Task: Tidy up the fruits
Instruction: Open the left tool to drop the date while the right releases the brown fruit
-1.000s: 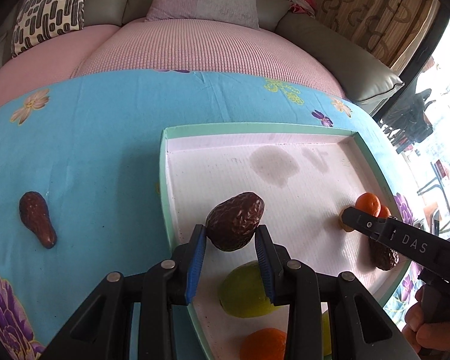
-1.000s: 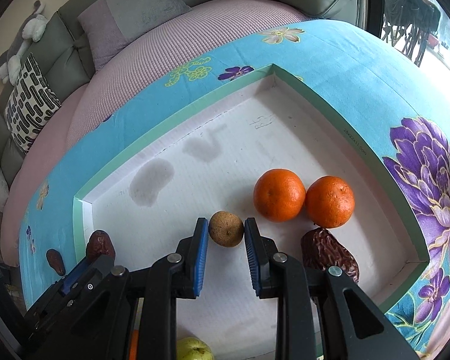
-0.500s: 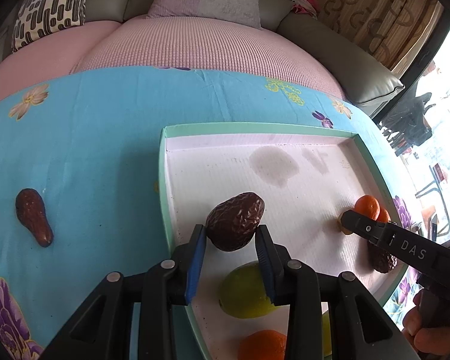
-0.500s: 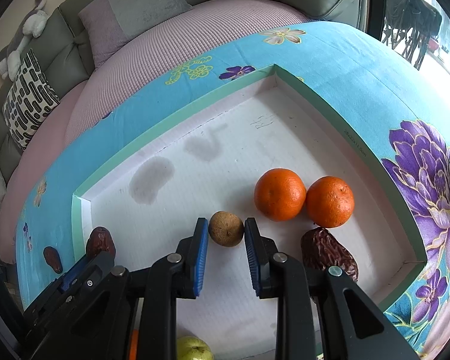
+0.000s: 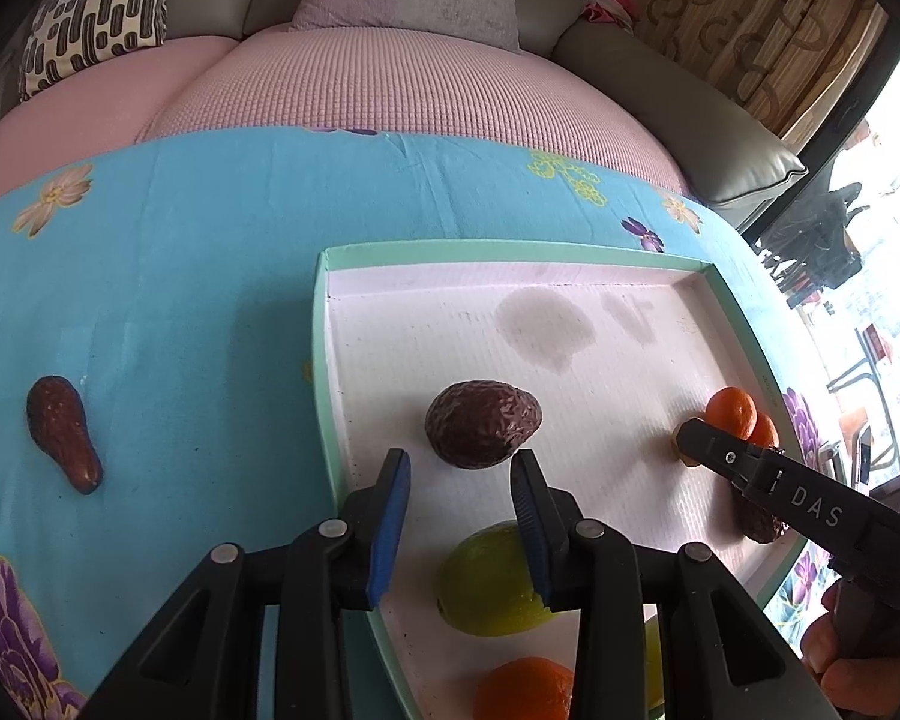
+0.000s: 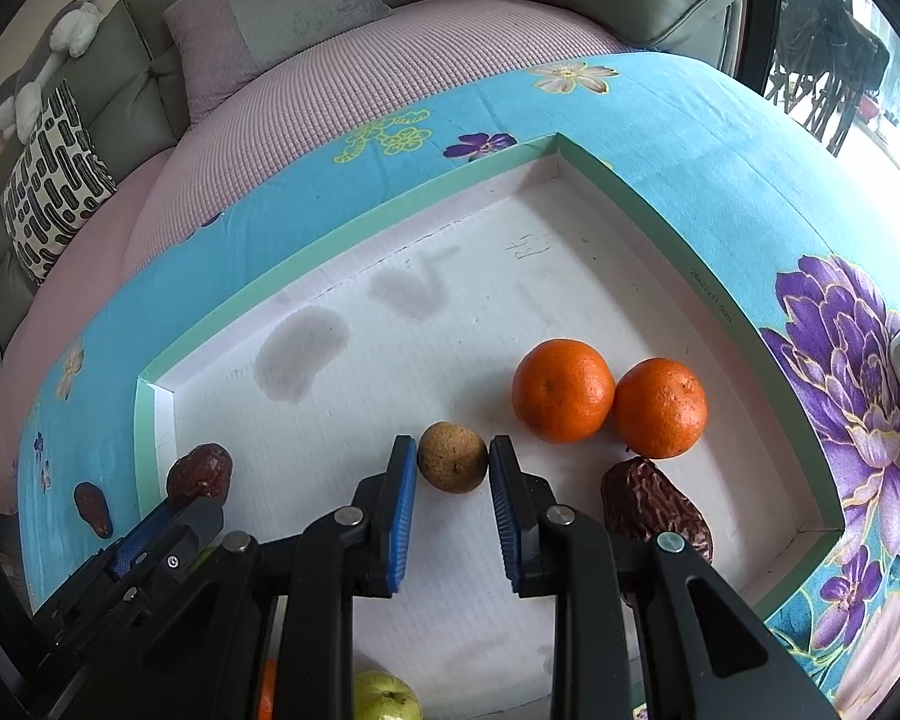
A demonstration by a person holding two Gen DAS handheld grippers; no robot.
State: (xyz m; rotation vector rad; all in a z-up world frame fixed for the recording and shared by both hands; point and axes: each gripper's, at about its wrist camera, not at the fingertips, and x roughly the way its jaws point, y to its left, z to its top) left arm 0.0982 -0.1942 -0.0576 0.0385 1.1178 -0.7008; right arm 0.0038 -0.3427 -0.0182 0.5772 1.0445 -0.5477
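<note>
A white tray with a green rim (image 5: 324, 396) lies on the blue flowered cloth. My left gripper (image 5: 459, 474) is open, and a wrinkled brown date (image 5: 480, 429) lies on the tray floor just ahead of its fingertips. My right gripper (image 6: 453, 465) has its blue pads against a small round brown fruit (image 6: 453, 463) resting on the tray. Two oranges (image 6: 561, 390) (image 6: 660, 408) and another date (image 6: 654, 507) lie to the right of it. A green fruit (image 5: 489, 579) and an orange (image 5: 522, 687) lie near the tray's front. One more date (image 5: 60, 432) lies on the cloth left of the tray.
A pink cushioned sofa seat (image 5: 360, 78) with pillows stands behind the table. The blue cloth (image 5: 168, 276) stretches left of the tray. The right gripper's arm (image 5: 798, 498) reaches over the tray's right side in the left wrist view. A window lies to the right.
My left gripper has opened and let go of the date, which now lies on the tray floor. The right gripper has stayed on the small brown fruit.
</note>
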